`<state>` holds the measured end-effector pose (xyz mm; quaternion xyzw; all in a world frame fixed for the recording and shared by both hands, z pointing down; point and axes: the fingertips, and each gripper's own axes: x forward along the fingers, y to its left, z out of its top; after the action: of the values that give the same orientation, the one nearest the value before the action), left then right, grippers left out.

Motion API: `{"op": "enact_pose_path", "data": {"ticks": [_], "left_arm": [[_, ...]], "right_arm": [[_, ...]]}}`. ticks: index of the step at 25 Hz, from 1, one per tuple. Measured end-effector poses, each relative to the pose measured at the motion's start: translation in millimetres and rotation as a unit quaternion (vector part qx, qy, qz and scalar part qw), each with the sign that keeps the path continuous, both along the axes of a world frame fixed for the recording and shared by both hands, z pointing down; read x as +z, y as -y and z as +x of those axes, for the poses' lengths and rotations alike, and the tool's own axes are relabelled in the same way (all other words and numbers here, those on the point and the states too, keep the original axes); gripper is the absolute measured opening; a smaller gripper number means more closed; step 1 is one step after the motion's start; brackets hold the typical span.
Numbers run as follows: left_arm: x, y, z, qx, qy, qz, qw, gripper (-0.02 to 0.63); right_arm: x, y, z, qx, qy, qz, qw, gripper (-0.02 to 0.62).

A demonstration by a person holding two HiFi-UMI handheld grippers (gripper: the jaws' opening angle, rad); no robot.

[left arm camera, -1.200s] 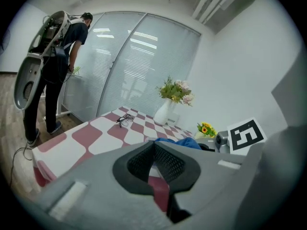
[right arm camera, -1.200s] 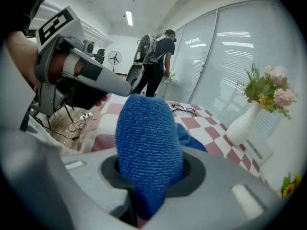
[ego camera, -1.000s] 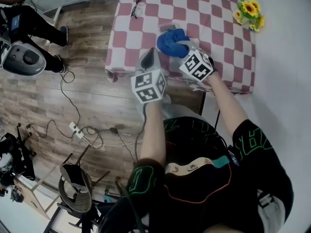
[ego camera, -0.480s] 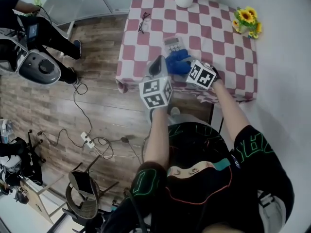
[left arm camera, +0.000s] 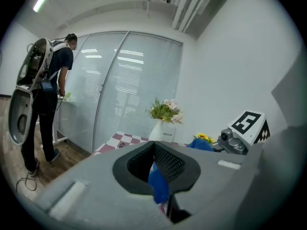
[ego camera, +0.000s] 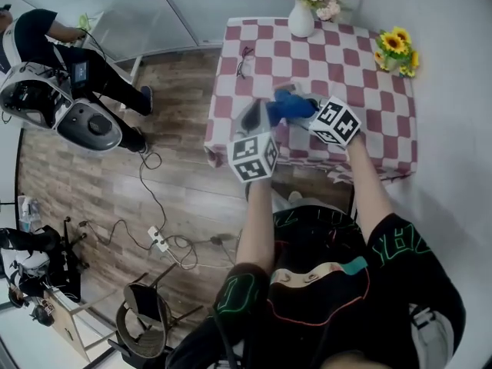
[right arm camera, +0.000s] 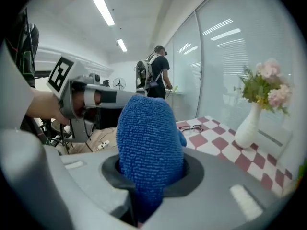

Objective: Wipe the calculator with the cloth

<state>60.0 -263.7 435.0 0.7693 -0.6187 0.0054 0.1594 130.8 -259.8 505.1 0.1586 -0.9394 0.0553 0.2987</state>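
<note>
My right gripper (ego camera: 306,109) is shut on a bunched blue cloth (ego camera: 287,106) over the near part of the checkered table (ego camera: 384,114). In the right gripper view the cloth (right arm camera: 148,147) bulges up from between the jaws. A grey calculator (ego camera: 285,88) lies on the table just beyond the cloth, mostly hidden by it. My left gripper (ego camera: 251,114) hovers at the table's front edge, left of the cloth, jaws shut and holding nothing. In the left gripper view the cloth (left arm camera: 201,144) shows beside the right gripper's marker cube (left arm camera: 247,123).
Eyeglasses (ego camera: 244,51) lie on the table's left side. A white vase of flowers (ego camera: 300,23) stands at its far edge, sunflowers (ego camera: 396,48) at the far right. On the wooden floor to the left are a person wearing a backpack rig (ego camera: 46,41), cables and a power strip (ego camera: 157,239).
The head view has swung, so the table sits lower and further right and its far edge with the vase shows. Both grippers stay at the front edge; the cloth now covers more of the calculator.
</note>
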Motion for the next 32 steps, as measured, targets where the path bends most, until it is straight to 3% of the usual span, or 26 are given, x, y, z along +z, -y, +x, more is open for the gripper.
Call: {"op": "enact_pose_path", "data": {"ticks": [4, 8, 12, 16, 20, 24, 28, 32], "left_arm": [[-19, 12, -7, -0.01, -0.003, 0.025, 0.9996, 0.011], [-35, 20, -9, -0.013, -0.006, 0.042, 0.999, 0.011], [-52, 28, -10, -0.016, -0.009, 0.06, 0.998, 0.011], [-68, 35, -11, -0.015, -0.007, 0.078, 0.9968, 0.011], [-93, 47, -14, -0.012, -0.008, 0.102, 0.9947, 0.011], [-116, 52, -8, -0.003, 0.017, 0.123, 0.9923, 0.011], [-134, 52, 1, 0.008, 0.043, 0.147, 0.9881, 0.011], [-137, 52, 9, 0.01, 0.056, 0.157, 0.986, 0.011]], "right_arm": [[-40, 26, 5, 0.06, 0.048, 0.016, 0.997, 0.11], [-60, 49, 19, 0.136, 0.065, 0.019, 0.988, 0.11], [-73, 70, 45, 0.231, 0.07, 0.013, 0.97, 0.11], [-94, 82, 66, 0.289, 0.096, 0.023, 0.952, 0.11], [-141, 85, 73, 0.296, 0.16, 0.082, 0.938, 0.11], [-190, 79, 91, 0.305, 0.237, 0.144, 0.911, 0.103], [-205, 78, 114, 0.339, 0.247, 0.161, 0.894, 0.104], [-199, 76, 128, 0.355, 0.247, 0.165, 0.886, 0.104]]}}
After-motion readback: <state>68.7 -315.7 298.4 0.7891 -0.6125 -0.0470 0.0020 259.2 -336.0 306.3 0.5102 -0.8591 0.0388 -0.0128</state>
